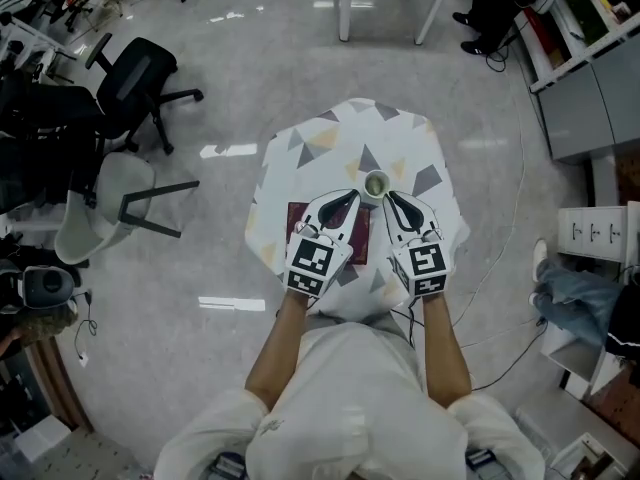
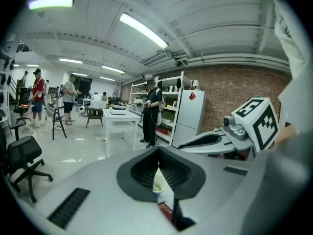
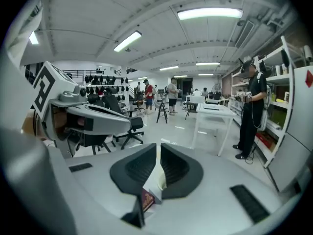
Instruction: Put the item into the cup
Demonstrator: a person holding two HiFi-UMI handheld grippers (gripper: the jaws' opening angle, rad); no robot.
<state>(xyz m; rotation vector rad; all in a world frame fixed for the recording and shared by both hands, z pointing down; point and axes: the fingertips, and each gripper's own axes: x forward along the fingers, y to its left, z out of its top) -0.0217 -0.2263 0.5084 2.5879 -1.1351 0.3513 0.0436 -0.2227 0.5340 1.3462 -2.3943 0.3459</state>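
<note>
Right gripper (image 3: 157, 153), fingers (image 3: 182, 168) together, above cream cup (image 3: 160, 180) and dark red object (image 3: 146, 199).

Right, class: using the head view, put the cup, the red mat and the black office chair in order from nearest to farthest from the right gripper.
1. Cup: on the table, just left of the right gripper.
2. Red mat: on the table, farther left, under the left gripper.
3. Black office chair: on the floor, far off at the upper left.

Bright overhead tubes (image 3: 210, 12), seemingly fisheye-warped edges
</note>
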